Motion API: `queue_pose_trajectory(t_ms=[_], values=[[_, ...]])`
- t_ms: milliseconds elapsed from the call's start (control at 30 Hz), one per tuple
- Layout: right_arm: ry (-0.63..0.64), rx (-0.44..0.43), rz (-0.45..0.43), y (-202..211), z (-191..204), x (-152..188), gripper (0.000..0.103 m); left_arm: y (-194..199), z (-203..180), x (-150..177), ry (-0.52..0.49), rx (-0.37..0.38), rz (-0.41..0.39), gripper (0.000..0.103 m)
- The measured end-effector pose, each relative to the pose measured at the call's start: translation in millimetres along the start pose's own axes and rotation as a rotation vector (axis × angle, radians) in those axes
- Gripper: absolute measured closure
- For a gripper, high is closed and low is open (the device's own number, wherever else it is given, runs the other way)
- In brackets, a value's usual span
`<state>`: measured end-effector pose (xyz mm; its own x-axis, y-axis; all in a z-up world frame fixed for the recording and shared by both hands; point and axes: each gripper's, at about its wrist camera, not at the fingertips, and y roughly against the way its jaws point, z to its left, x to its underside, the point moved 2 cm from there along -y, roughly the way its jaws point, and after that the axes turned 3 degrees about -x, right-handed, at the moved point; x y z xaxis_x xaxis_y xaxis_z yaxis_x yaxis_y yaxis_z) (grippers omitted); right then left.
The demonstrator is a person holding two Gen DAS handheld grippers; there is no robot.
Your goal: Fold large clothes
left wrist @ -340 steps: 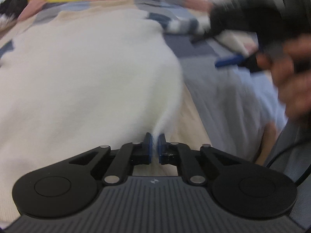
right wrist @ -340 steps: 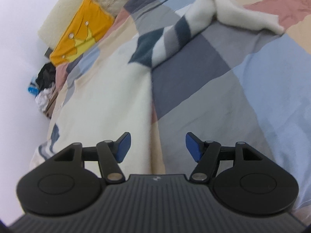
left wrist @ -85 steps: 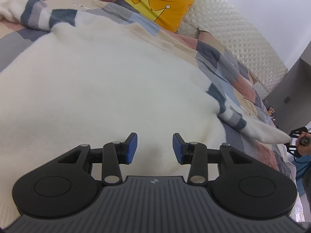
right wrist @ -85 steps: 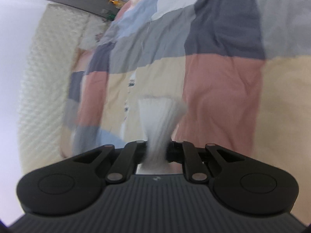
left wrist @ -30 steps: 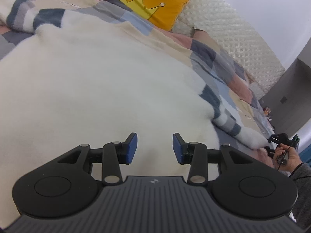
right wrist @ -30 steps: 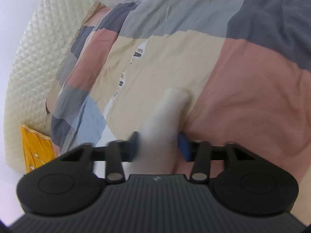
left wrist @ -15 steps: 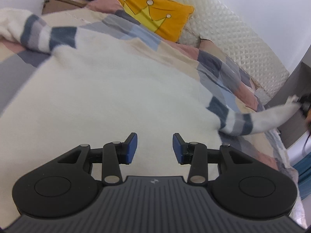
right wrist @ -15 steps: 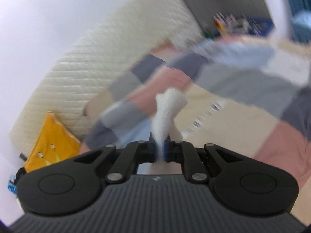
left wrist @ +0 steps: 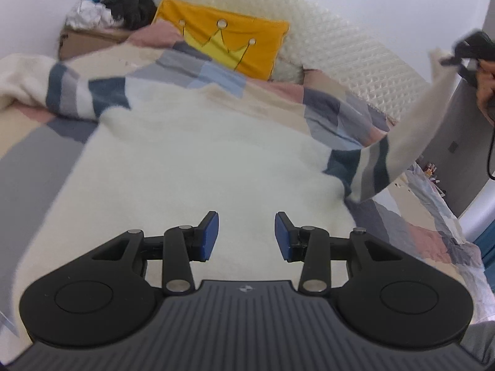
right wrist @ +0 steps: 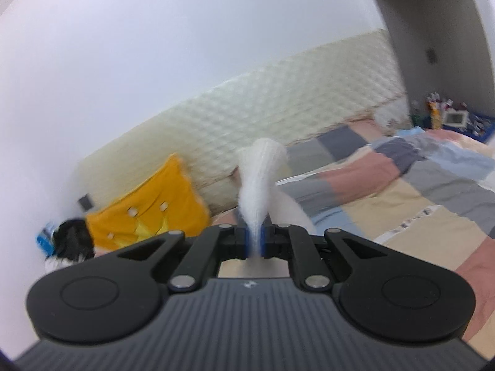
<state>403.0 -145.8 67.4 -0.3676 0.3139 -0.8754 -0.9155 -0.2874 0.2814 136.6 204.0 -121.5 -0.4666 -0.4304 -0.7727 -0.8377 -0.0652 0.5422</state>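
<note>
A large cream sweater [left wrist: 198,167] with navy and grey striped sleeves lies spread on the patchwork bed. My left gripper [left wrist: 247,236] hovers over its lower body, open, with nothing between its blue pads. The left sleeve [left wrist: 71,92] rests flat at the far left. The right sleeve [left wrist: 402,136] is stretched up into the air toward the upper right, where my right gripper [left wrist: 450,58] holds its cuff. In the right wrist view my right gripper [right wrist: 254,241] is shut on the white cuff [right wrist: 258,179], which sticks up above the pads.
A yellow crown pillow [left wrist: 222,43] leans on the quilted cream headboard [left wrist: 355,58]. A cardboard box with clothes [left wrist: 92,34] stands at the far left corner. The patchwork duvet [right wrist: 417,191] stretches right toward a cluttered low surface [right wrist: 448,117] and a grey wall.
My right gripper closed on the sleeve cuff and lifted it high off the bed, pulling the sleeve taut. My left gripper rose and tilted a little, still open above the sweater.
</note>
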Motion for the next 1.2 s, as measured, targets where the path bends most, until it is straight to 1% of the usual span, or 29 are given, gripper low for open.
queue_pose_trajectory(t_ms=[100, 200, 333, 433, 500, 533, 600, 700, 833, 967, 1033, 1200], values=[[0.055, -0.035, 0.003, 3.5, 37.3, 23.3, 0.093, 9.3, 5.1, -2.2, -0.007, -0.01, -0.026, 0.057], [0.112, -0.069, 0.019, 6.3, 71.3, 53.4, 0.093, 18.0, 15.3, -7.4, 0.003, -0.027, -0.052, 0.057], [0.125, -0.109, 0.078, 5.8, 101.0, 92.5, 0.093, 34.2, 35.5, -17.6, 0.045, -0.049, -0.097, 0.057], [0.168, -0.144, 0.1, 4.5, 123.7, 125.0, 0.093, 48.6, 54.2, -25.1, 0.073, -0.081, -0.13, 0.057], [0.196, -0.171, 0.118, 2.2, 139.0, 149.3, 0.093, 55.7, 62.8, -27.2, 0.061, -0.128, -0.145, 0.057], [0.206, -0.186, 0.128, 1.9, 146.7, 160.8, 0.093, 57.5, 65.0, -27.7, 0.032, -0.168, -0.147, 0.057], [0.227, -0.212, 0.155, -3.2, 160.1, 187.4, 0.093, 57.8, 70.3, -29.5, 0.008, -0.202, -0.146, 0.057], [0.242, -0.237, 0.197, -9.8, 179.1, 224.7, 0.093, 54.2, 79.2, -30.3, 0.038, -0.185, -0.122, 0.057], [0.242, -0.259, 0.274, -28.3, 189.0, 270.4, 0.093, 49.3, 85.6, -31.5, 0.033, -0.214, -0.12, 0.057], [0.251, -0.268, 0.348, -44.6, 187.9, 314.7, 0.093, 34.4, 93.7, -30.6, 0.025, -0.266, -0.106, 0.057], [0.244, -0.269, 0.392, -54.2, 185.6, 334.1, 0.093, 26.9, 100.7, -30.6, 0.054, -0.262, -0.087, 0.057], [0.234, -0.263, 0.468, -69.2, 180.5, 367.4, 0.093, 8.8, 117.6, -31.5, 0.13, -0.249, -0.07, 0.057]])
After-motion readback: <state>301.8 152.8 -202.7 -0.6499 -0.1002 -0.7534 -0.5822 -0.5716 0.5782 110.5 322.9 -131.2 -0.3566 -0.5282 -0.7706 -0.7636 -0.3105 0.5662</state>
